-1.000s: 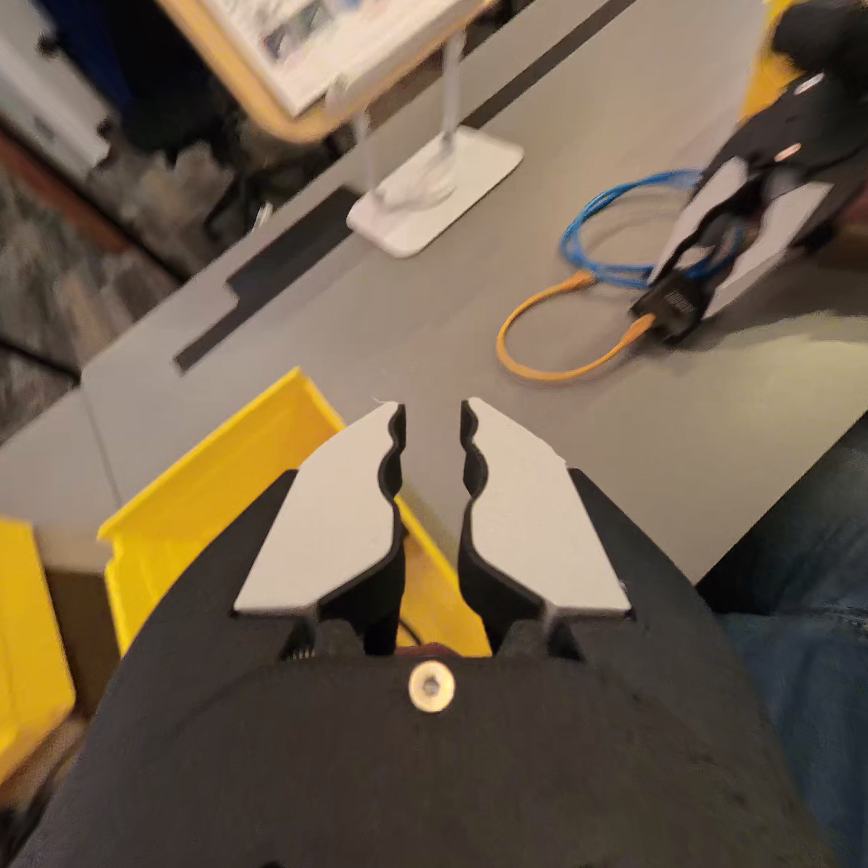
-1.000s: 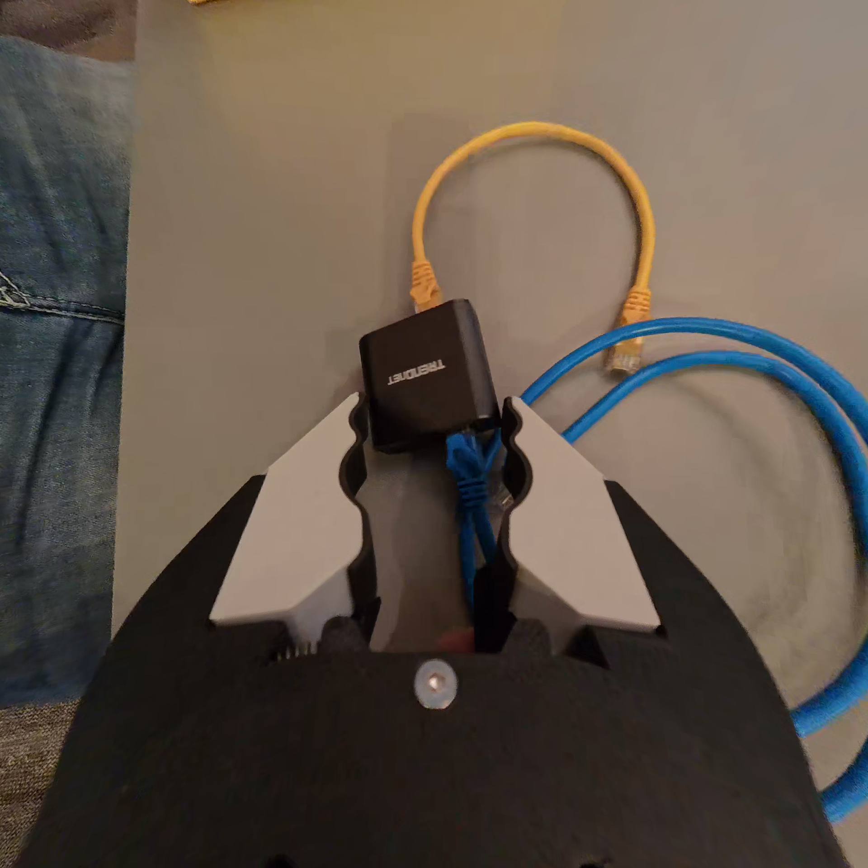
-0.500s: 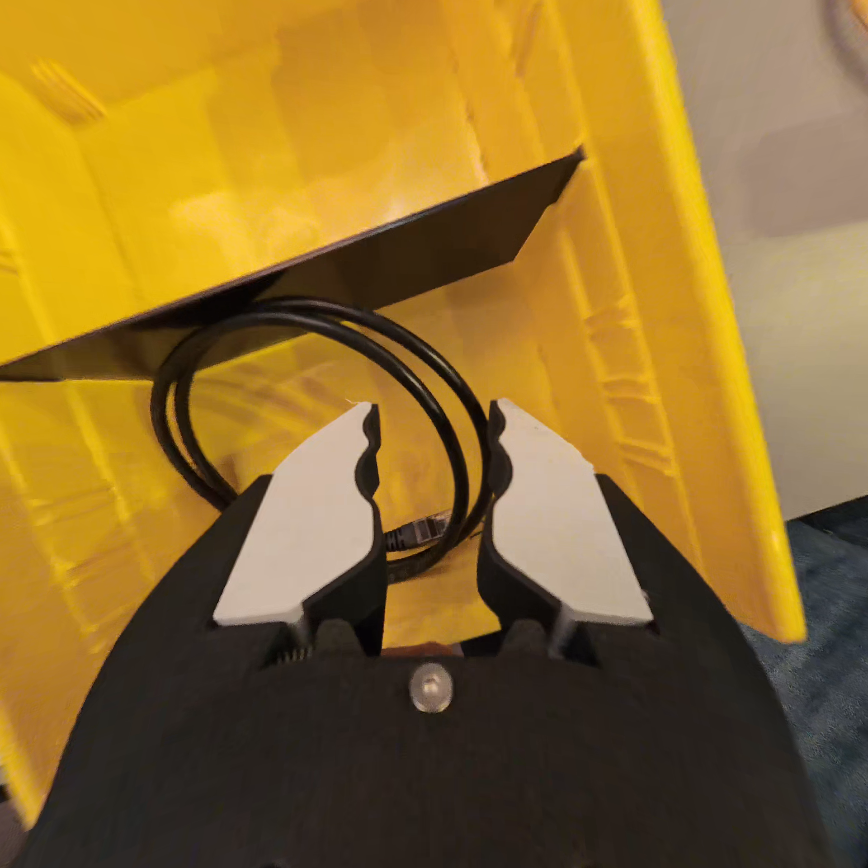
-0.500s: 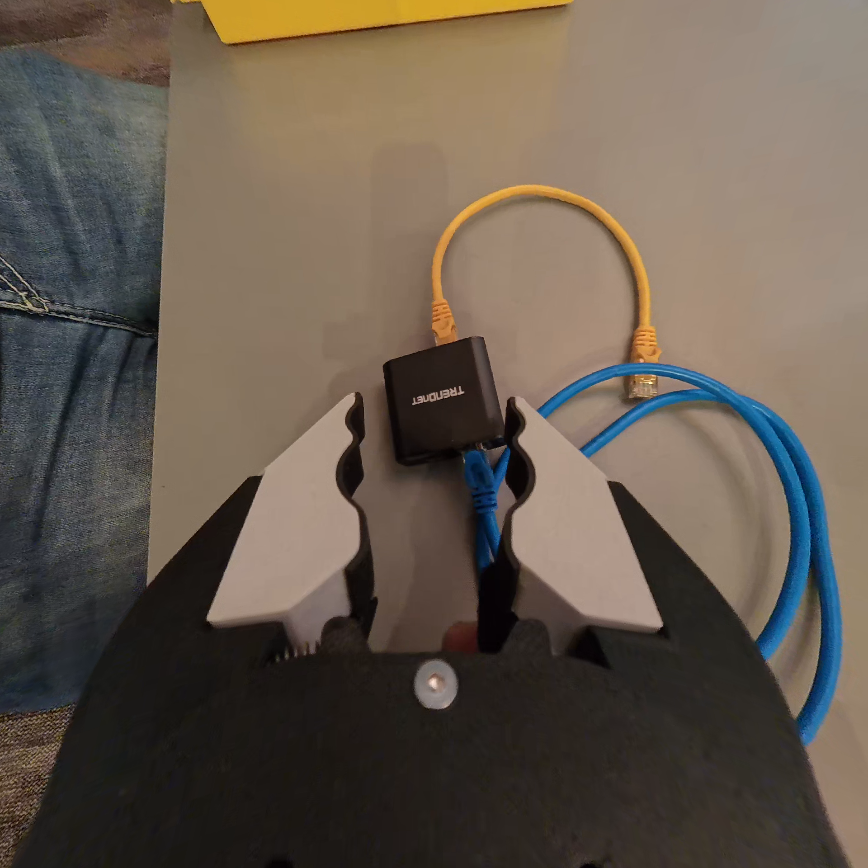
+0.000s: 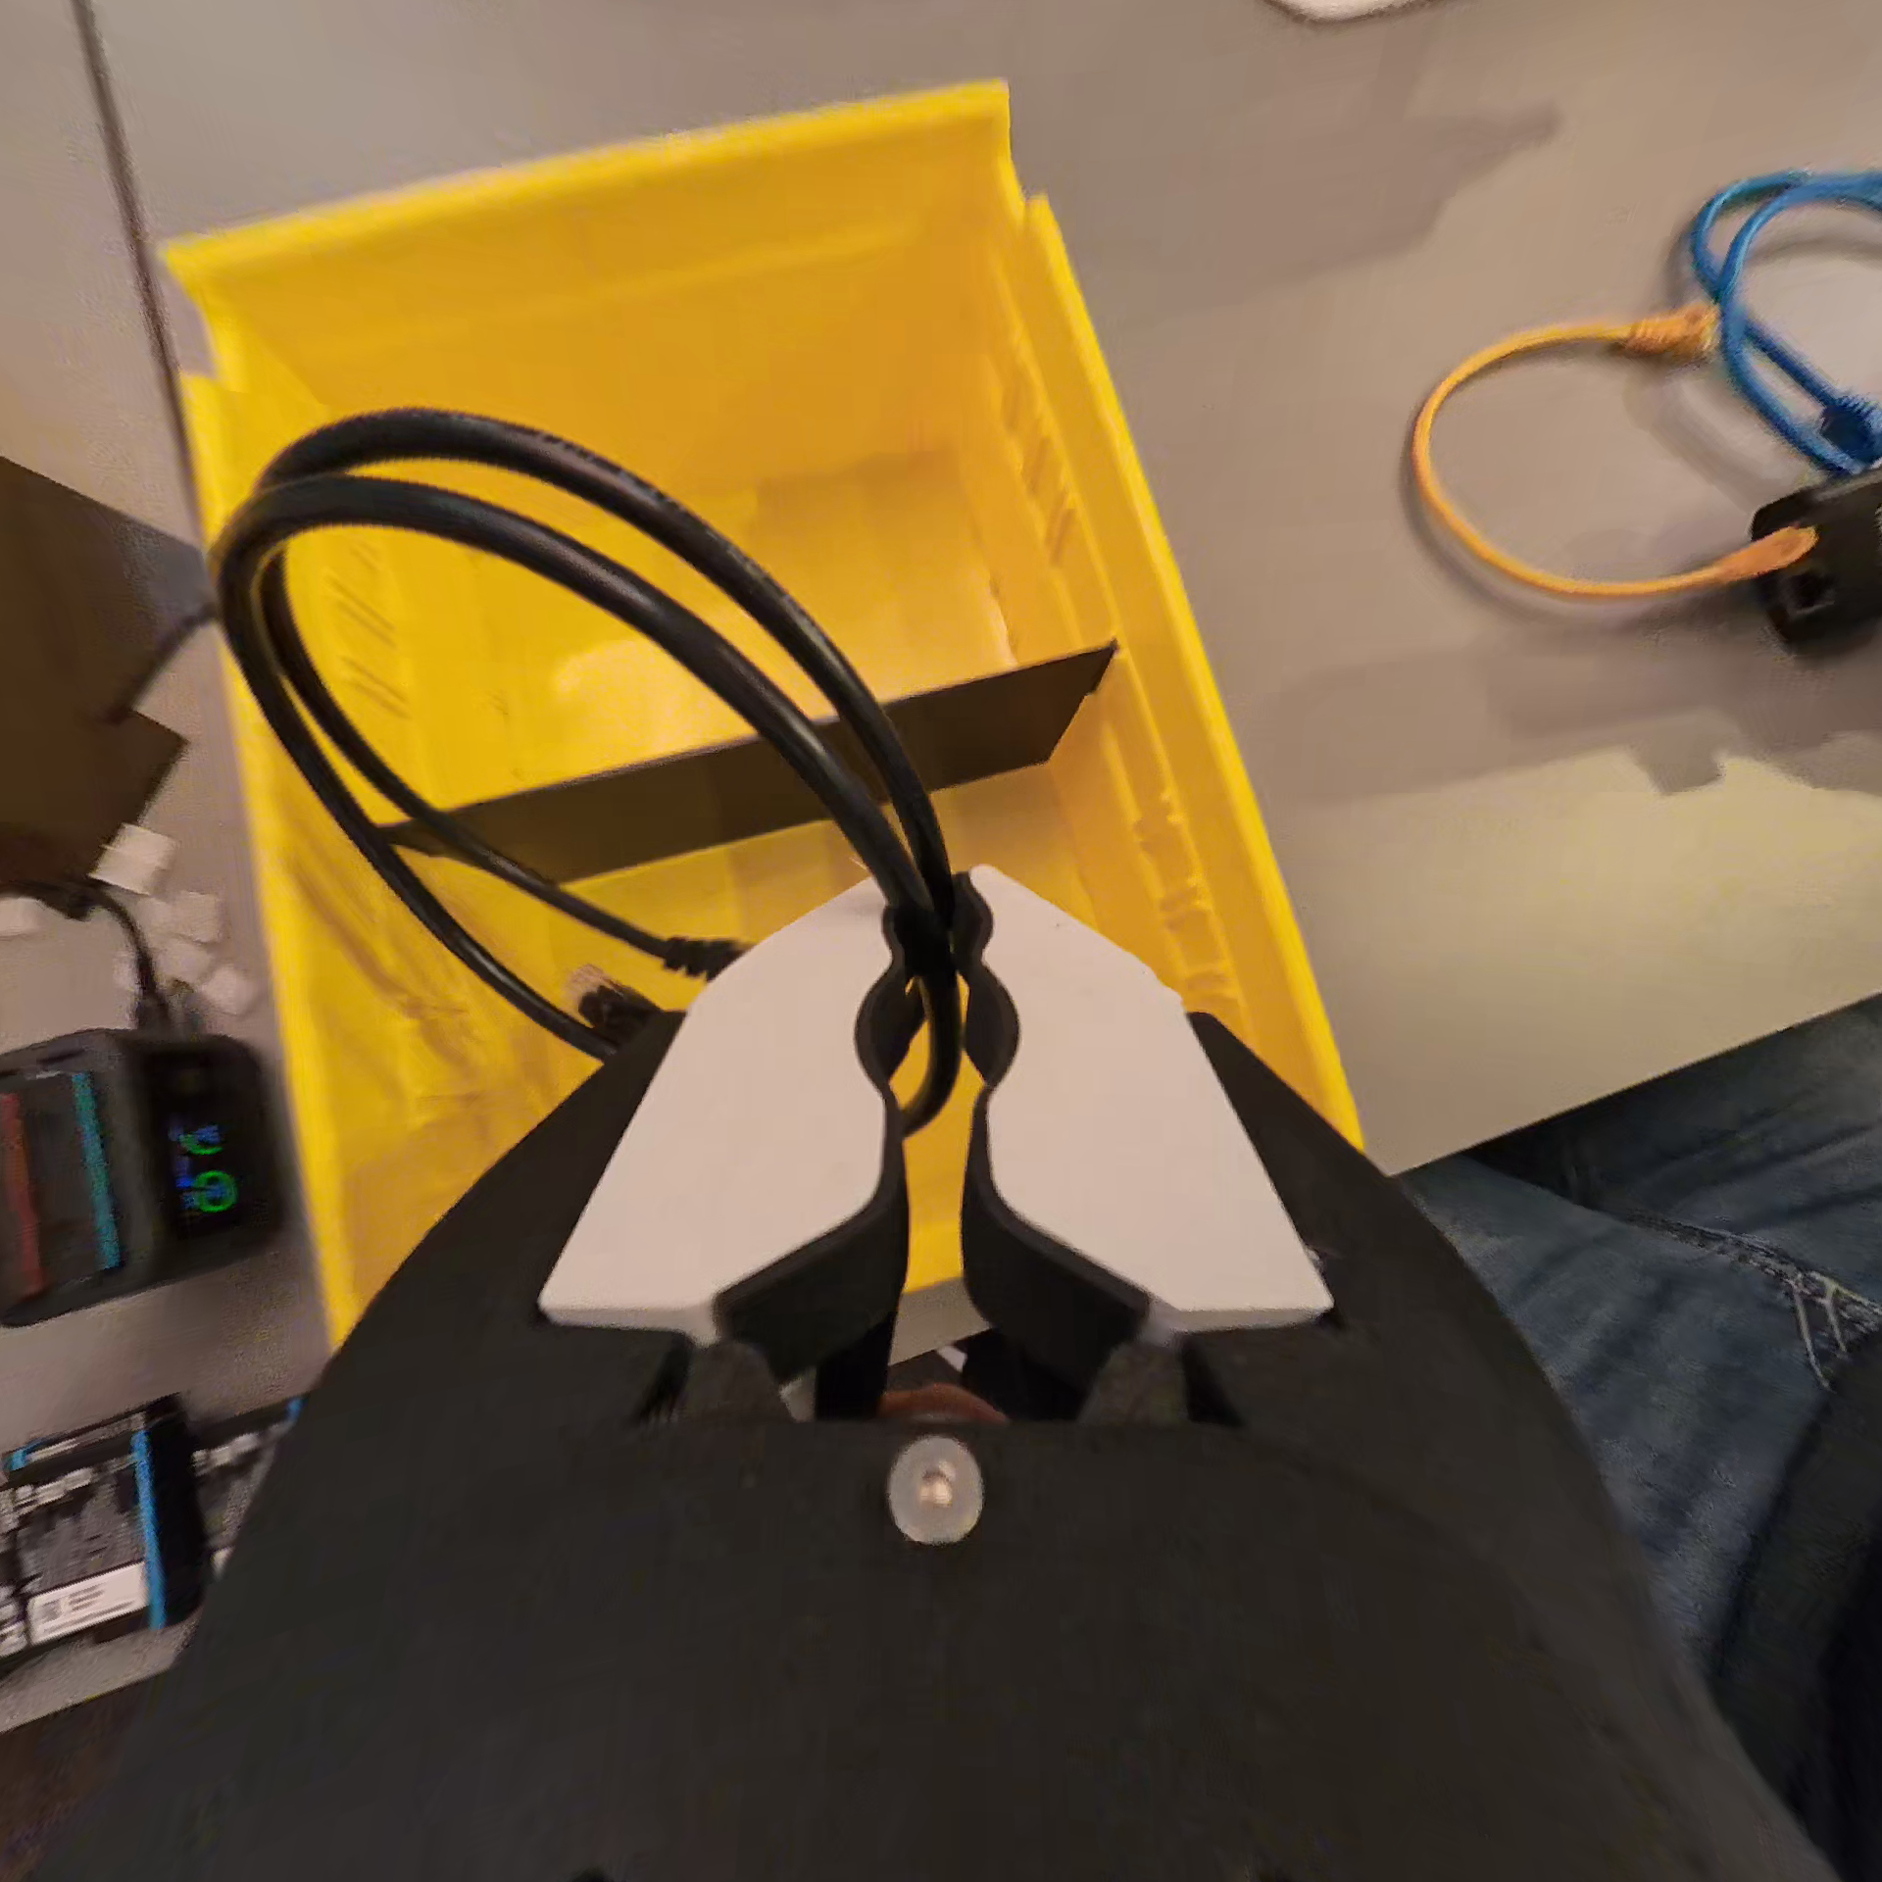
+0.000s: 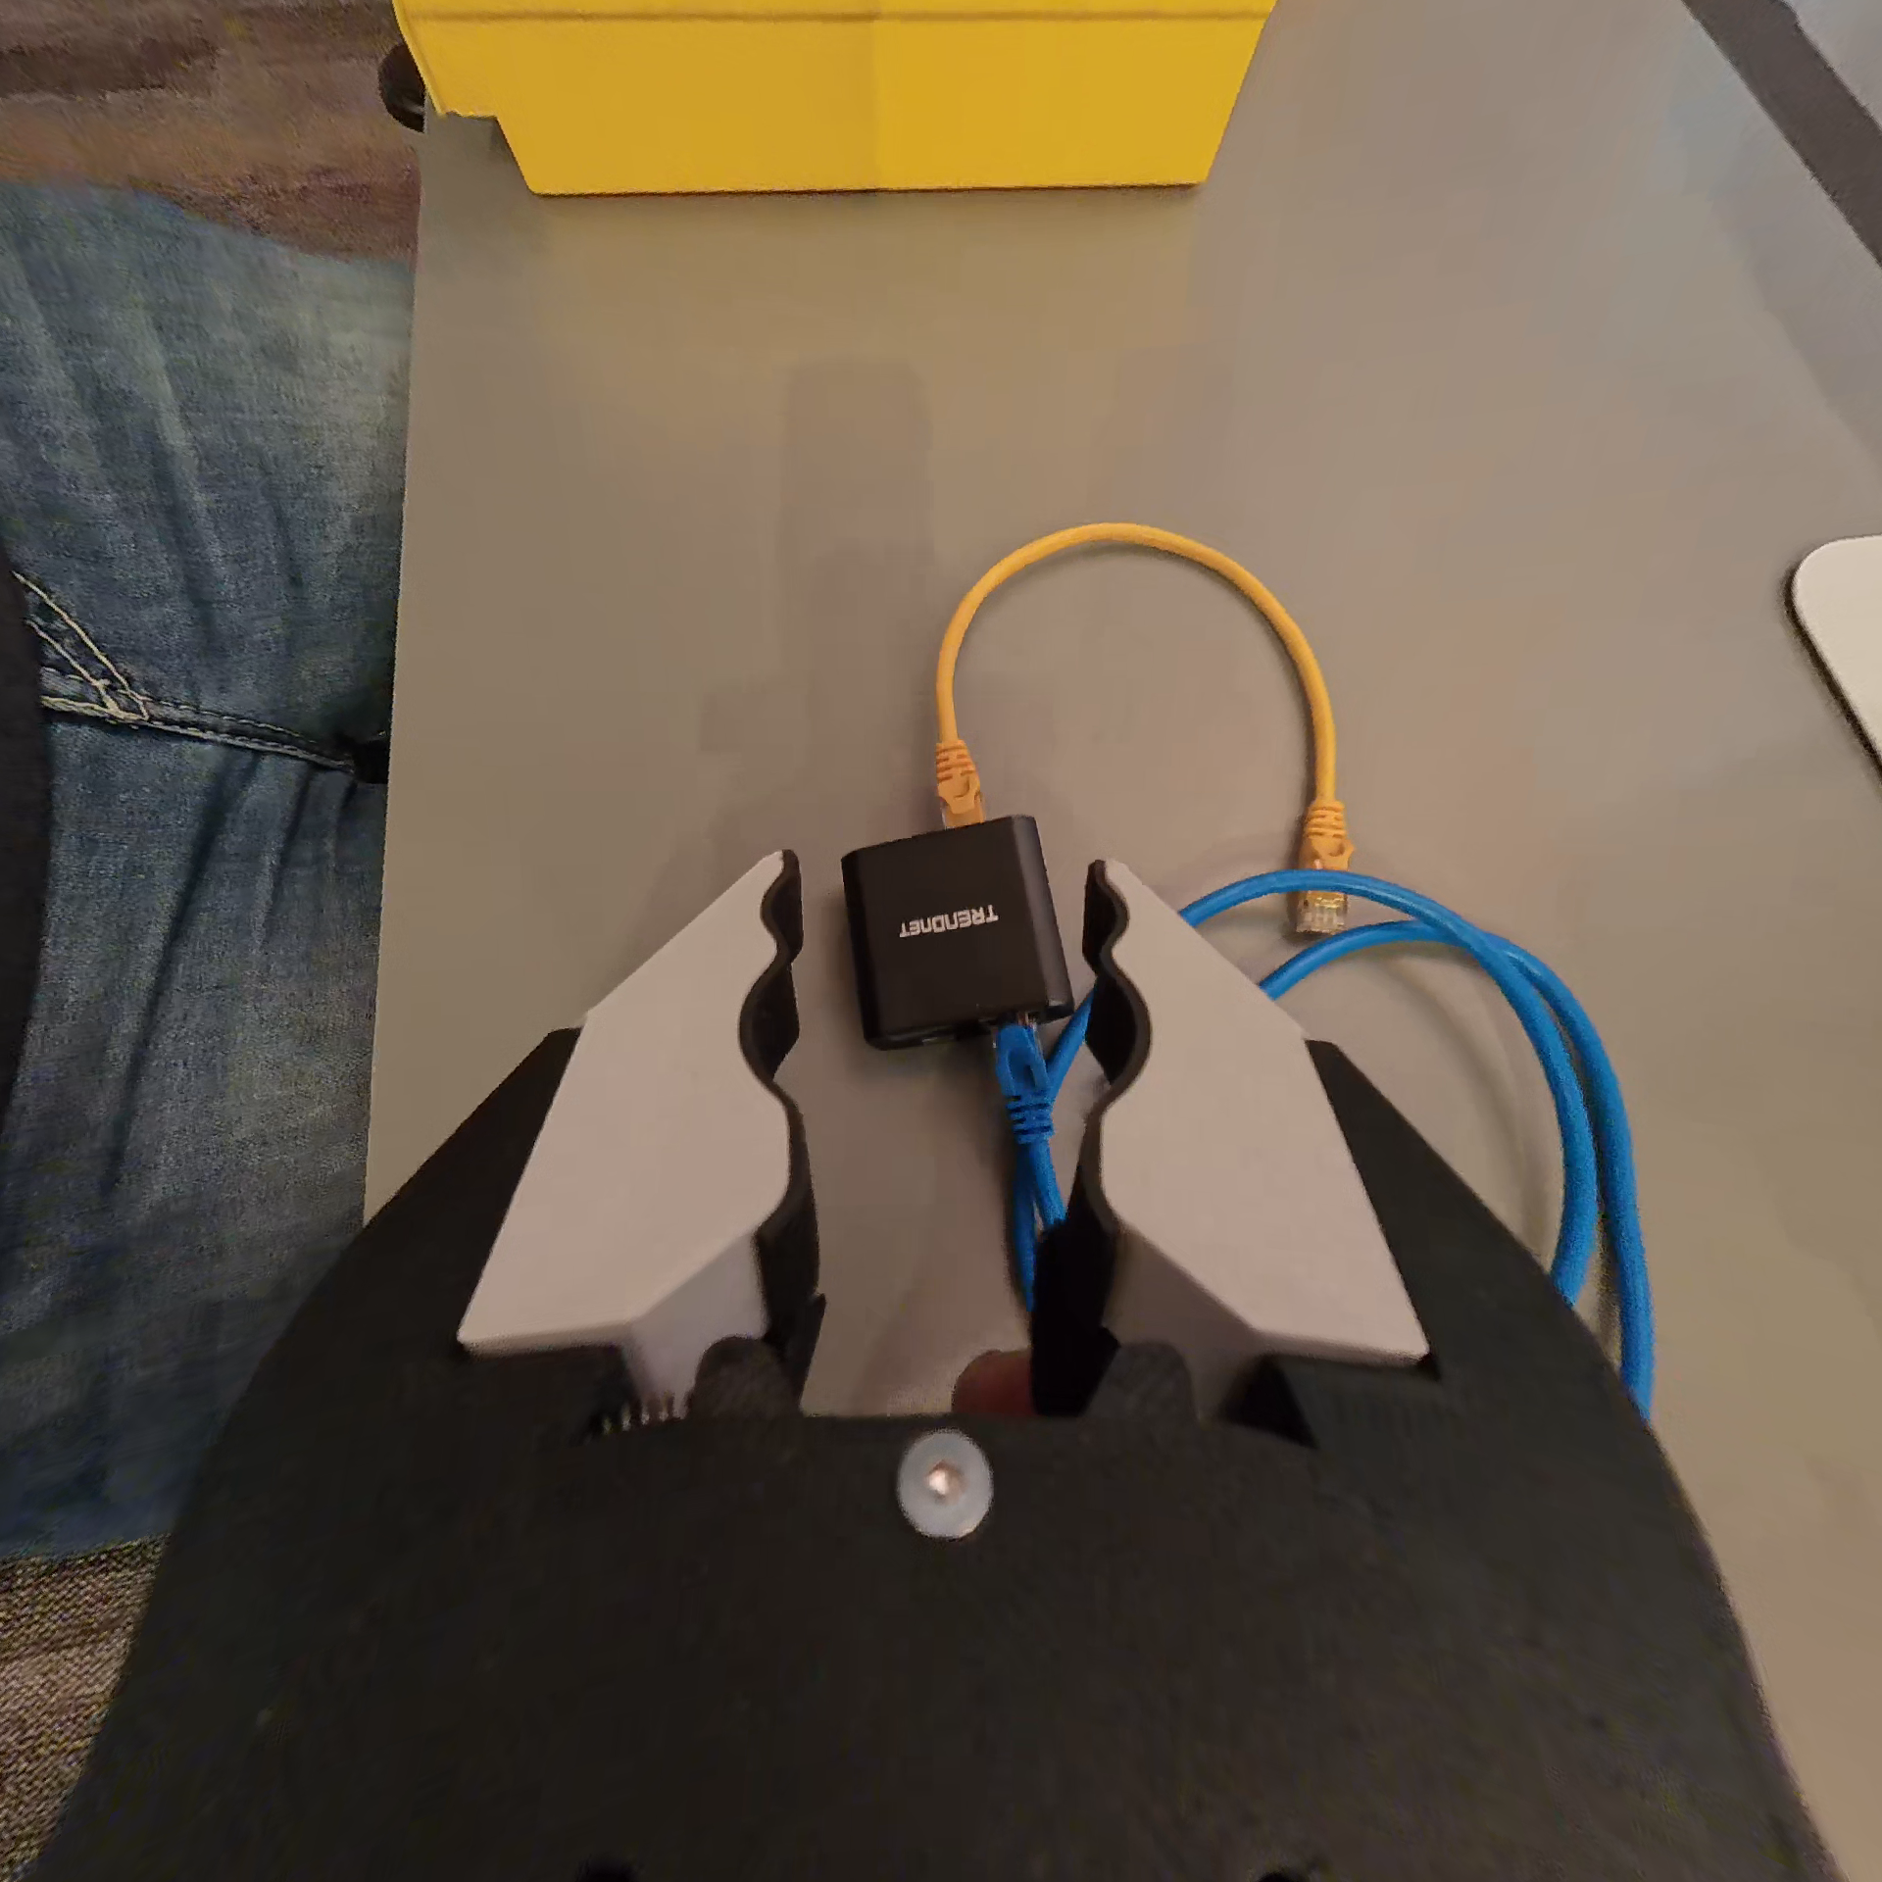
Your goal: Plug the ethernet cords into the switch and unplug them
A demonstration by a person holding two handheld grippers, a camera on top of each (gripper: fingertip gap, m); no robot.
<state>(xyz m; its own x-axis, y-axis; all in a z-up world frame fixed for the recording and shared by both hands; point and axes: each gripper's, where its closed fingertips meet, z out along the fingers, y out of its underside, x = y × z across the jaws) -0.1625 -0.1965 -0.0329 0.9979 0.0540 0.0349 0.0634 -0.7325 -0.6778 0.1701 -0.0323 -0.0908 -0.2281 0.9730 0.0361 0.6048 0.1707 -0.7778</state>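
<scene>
Left hand-held gripper [image 5: 929, 922]: jaws closed on a coiled black cord [image 5: 570, 570], pinching two strands near the tips; the loop rises over a yellow bin [image 5: 1161, 652] with a black divider [image 5: 1008, 713]; both cord plugs hang near the bin's lower part. Grey surface [image 5: 1426, 815]: at right, a black switch [image 5: 1823, 570] with an orange cord [image 5: 1446, 509] plugged in, and a blue cord [image 5: 1752, 306] beside it. At left, a dark device with a lit display [image 5: 194, 1171]. Lower right, blue denim [image 5: 1680, 1375].
</scene>
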